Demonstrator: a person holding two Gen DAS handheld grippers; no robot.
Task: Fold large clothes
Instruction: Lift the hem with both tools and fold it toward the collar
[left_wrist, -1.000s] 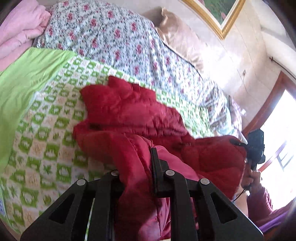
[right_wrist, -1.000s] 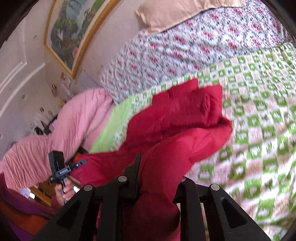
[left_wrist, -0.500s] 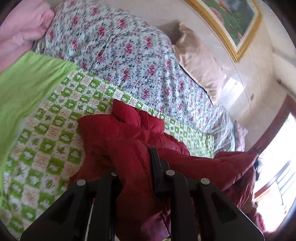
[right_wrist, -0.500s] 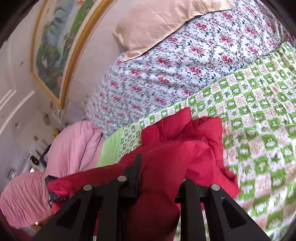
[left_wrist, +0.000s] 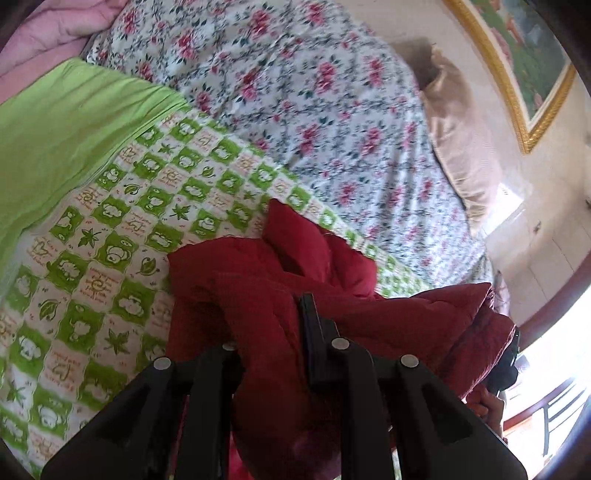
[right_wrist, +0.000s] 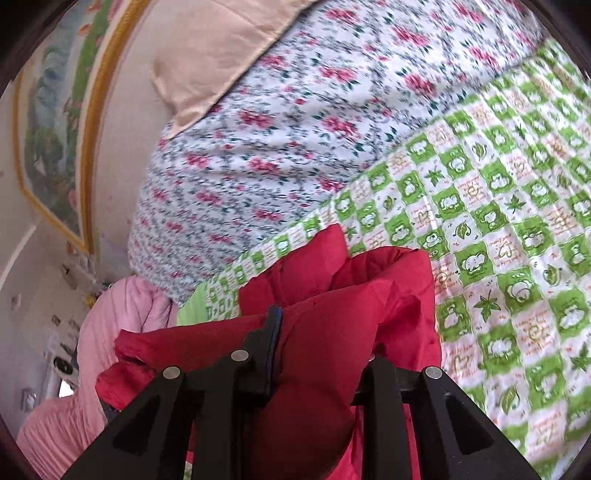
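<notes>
Two grippers, and you've got a bunch of the same red puffy jacket (left_wrist: 258, 295) in each. Your left gripper (left_wrist: 273, 332) is pinched tight on a thick fold of it; only one finger shows, the other is buried under the cloth. Your right gripper (right_wrist: 321, 354) is clamped on another fat fold of the jacket (right_wrist: 332, 332), and its jaws have just been opening a little w/ the cloth still squeezed between them (it bulges out past both fingers).

Past the fingers, the rest of the jacket lies in a heap on the bed, on top of the green-and-white checked blanket (left_wrist: 110, 258). A puffy flap, maybe the collar or hood, sticks up at the far end of the heap. In the left view the jacket also runs off to the right side, where your other hand (left_wrist: 491, 406) shows at the edge.

Next to the blanket is a plain green sheet (left_wrist: 66, 125). Farther back is a flowery quilt (left_wrist: 314, 92), w/ a pink quilt (right_wrist: 92, 369) bunched up beside it. A tan pillow (right_wrist: 221, 48) rests on the flowery quilt by the wall. Up on the wall hangs a gold-framed picture (right_wrist: 48, 147).
</notes>
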